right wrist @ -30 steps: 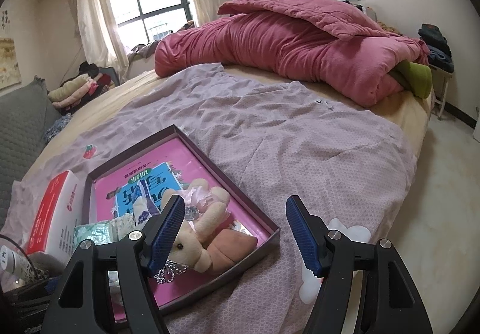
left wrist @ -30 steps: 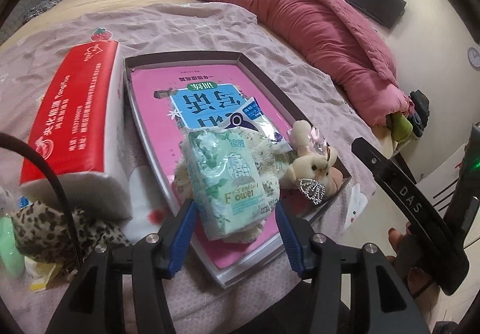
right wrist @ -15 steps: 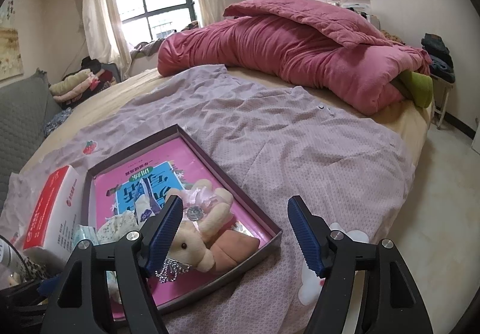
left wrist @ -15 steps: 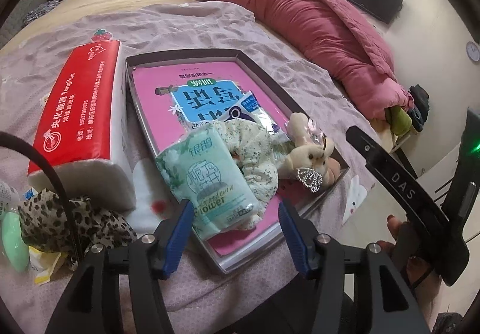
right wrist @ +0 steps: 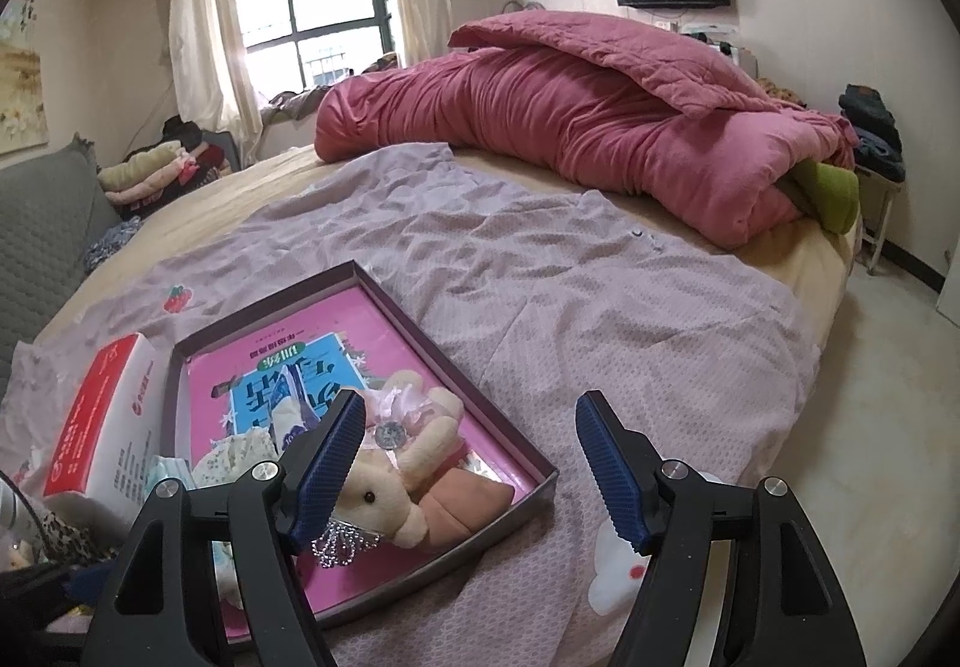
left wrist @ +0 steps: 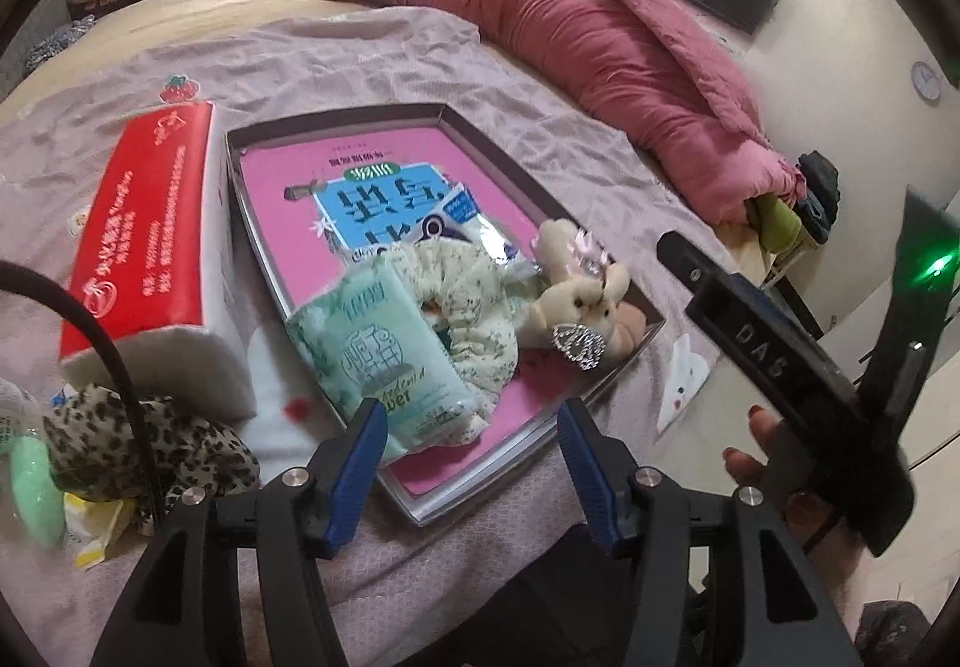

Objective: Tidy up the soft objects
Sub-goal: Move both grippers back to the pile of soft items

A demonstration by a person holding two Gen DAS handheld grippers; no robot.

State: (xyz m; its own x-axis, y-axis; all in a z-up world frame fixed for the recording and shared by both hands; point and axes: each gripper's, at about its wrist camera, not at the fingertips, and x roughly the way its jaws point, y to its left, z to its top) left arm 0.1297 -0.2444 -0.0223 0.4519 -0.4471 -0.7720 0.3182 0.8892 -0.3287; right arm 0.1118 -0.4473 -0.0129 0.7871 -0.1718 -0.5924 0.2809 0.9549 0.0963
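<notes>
A shallow dark tray (left wrist: 336, 118) lies on the bed with a pink book (left wrist: 288, 175) flat in it. On the book rest a green tissue pack (left wrist: 372, 361), a floral cloth piece (left wrist: 480, 307) and a beige plush toy (left wrist: 576, 301) wearing a tiara. My left gripper (left wrist: 474, 457) is open just in front of the pack, its pads off it. My right gripper (right wrist: 474, 457) hangs open over the tray's near right corner (right wrist: 540, 481), beside the plush toy (right wrist: 384, 493), with nothing between its fingers.
A red and white tissue box (left wrist: 144, 223) stands against the tray's left side. A leopard-print cloth (left wrist: 150, 439) and a small green item (left wrist: 33, 481) lie at the near left. A rolled pink quilt (right wrist: 570, 127) fills the far side of the bed. A hand (left wrist: 762, 445) shows at right.
The left gripper's jaws widened and let go of the green tissue pack. The pack now lies tilted in the tray over the floral cloth. The right gripper has barely shifted.
</notes>
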